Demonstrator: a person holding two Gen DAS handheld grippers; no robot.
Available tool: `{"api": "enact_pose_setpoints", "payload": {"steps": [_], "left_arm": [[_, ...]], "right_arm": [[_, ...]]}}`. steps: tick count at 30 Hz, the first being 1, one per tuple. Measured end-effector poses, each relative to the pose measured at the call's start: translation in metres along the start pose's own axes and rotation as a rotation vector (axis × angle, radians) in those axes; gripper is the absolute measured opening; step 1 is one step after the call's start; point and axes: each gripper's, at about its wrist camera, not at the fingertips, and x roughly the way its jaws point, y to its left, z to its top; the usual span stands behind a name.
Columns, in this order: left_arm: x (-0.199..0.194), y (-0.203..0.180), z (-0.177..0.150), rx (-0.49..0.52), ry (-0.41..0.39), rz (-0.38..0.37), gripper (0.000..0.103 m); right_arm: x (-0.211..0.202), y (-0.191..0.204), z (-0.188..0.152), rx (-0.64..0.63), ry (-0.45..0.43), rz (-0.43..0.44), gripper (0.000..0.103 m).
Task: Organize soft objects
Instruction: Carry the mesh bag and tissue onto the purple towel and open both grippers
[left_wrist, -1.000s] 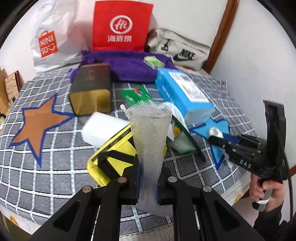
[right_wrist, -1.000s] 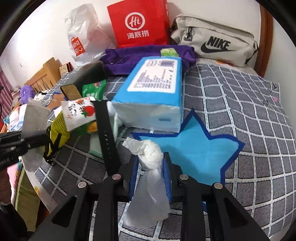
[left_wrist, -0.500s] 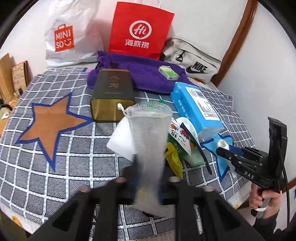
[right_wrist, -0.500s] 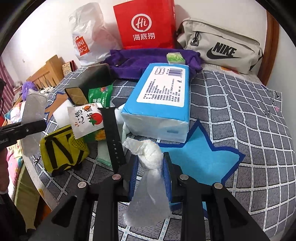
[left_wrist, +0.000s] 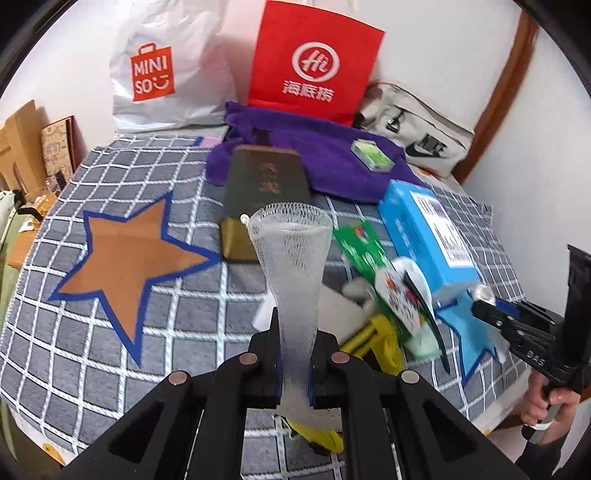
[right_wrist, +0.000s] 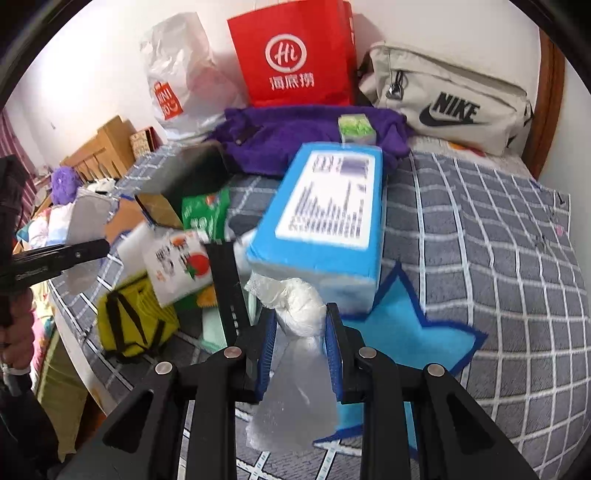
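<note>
Foam net sleeve (left_wrist: 291, 266) pinched thin in left hand-held gripper (left_wrist: 293, 363), knotted plastic bag (right_wrist: 299, 314) clamped in right hand-held gripper (right_wrist: 299, 354); limp sleeve could slip loose

White plastic bag (left_wrist: 173, 70): read "MINISO", left of the red bag.
Red paper bag (left_wrist: 314, 59): bore the "Hi" logo above Chinese characters.
Beige waist bag (right_wrist: 450, 99): read "NIKE", right of the red bag.
Right gripper (left_wrist: 517, 332): read "DAS".
</note>
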Motion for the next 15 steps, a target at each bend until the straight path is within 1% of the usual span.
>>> {"api": "enact_pose_setpoints", "payload": {"steps": [4, 10, 15], "left_arm": [[0.0, 0.004, 0.017, -0.014, -0.01, 0.037, 0.009], [-0.003, 0.007, 0.044, -0.027, -0.041, 0.045, 0.009], [-0.001, 0.008, 0.065, -0.028, -0.045, 0.06, 0.009]], "right_arm": [[-0.007, -0.003, 0.02, -0.009, -0.026, -0.001, 0.026], [-0.009, -0.007, 0.052, -0.03, -0.055, -0.009, 0.026], [-0.003, -0.013, 0.079, -0.025, -0.065, -0.007, 0.026]]}}
